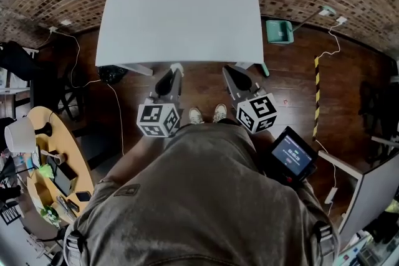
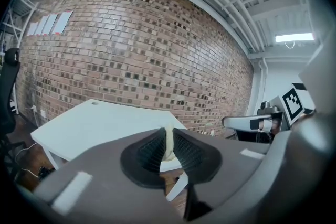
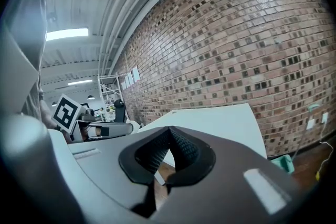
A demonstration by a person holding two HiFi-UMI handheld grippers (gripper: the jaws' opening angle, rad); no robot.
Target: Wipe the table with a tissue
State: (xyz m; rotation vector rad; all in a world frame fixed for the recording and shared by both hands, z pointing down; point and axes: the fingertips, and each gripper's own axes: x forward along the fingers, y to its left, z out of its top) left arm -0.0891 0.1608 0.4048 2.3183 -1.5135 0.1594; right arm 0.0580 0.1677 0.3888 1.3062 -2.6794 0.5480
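The white table [image 1: 181, 9] stands in front of me against a brick wall, and its top is bare. My left gripper [image 1: 176, 70] hovers just short of the table's near edge, left of centre. Its jaws are shut on a small pale strip of tissue [image 2: 168, 145], which shows as a sliver between the ribbed pads. My right gripper [image 1: 231, 71] hangs level with it to the right, also short of the near edge. Its pads [image 3: 181, 148] meet at the tips with nothing between them. Both gripper views look across the table [image 2: 100, 123] [image 3: 215, 120] toward the wall.
A green tray [image 1: 279, 30] lies on the wooden floor right of the table, with cables around it. A black-and-yellow strip [image 1: 317, 91] runs along the floor at the right. A round yellow side table [image 1: 59, 140] with clutter stands at the left. My shoes [image 1: 207, 114] are just behind the grippers.
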